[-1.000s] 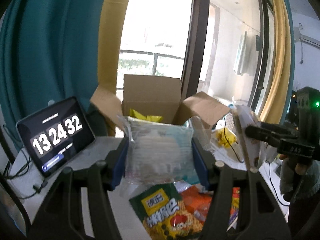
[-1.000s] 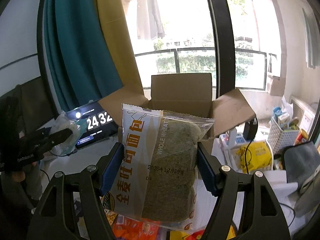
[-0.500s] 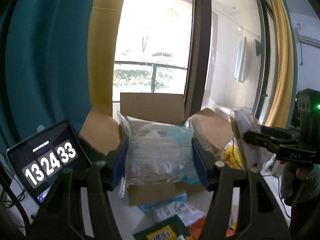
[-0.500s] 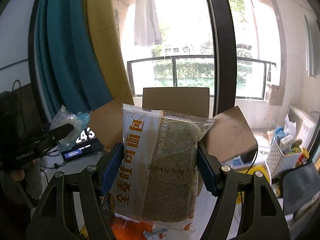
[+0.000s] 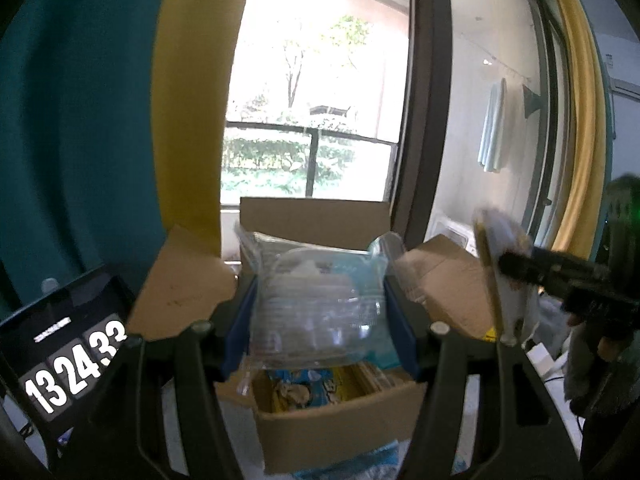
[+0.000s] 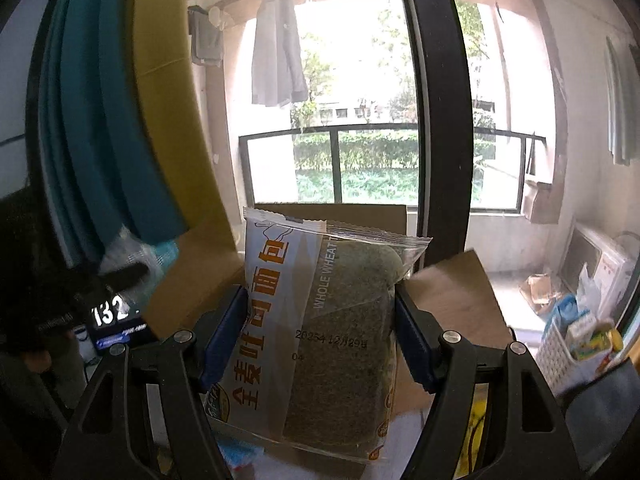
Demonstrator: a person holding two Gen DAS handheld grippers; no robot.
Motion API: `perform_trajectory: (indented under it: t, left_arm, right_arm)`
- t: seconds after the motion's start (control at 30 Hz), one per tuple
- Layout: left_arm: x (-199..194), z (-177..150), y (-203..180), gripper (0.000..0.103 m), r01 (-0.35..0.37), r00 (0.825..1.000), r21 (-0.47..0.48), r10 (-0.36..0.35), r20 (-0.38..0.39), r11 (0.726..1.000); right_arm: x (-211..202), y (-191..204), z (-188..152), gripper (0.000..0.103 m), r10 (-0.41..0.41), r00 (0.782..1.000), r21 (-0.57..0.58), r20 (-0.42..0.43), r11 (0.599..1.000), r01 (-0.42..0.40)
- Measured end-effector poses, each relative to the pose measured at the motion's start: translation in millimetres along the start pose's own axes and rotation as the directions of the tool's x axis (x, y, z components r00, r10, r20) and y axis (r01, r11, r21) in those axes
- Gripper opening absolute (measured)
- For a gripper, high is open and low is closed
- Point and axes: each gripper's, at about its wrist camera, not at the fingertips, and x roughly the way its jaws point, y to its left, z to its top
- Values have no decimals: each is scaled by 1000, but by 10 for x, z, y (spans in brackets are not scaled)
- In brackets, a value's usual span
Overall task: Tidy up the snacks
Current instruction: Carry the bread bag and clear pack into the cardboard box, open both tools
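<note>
Between blue pads, the bread pack (whole-wheat, dark loaf).

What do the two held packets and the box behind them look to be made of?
Clear snack pack in the left gripper: thin glossy plastic film, see-through and crinkled, seemingly over a rigid clear tray. Whole wheat bread bag in the right gripper: printed plastic film with a clear window and a crimped, serrated top seal. Cardboard box: plain brown matte cardboard, flaps folded open.
</note>
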Motion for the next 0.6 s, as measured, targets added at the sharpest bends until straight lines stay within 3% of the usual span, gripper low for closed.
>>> perform_trajectory:
  t: [0.33,0.47,0.6]
  left_arm:
    - [719,-94,169,66,-26,994,-26,23,-105,999]
    - [728,-73,255,78,-44,994,-47,39,-100,998]
    - [656,-8,360,80,-56,996,-74,50,-78,996]
  right_arm:
    - [630,-120,93,74,-20,1000,22,-11,1000,20]
    - [883,-186,136,75,-25,999,76,-28,997,27]
    - [1080,-197,200,77,-45,998,93,-39,995,48]
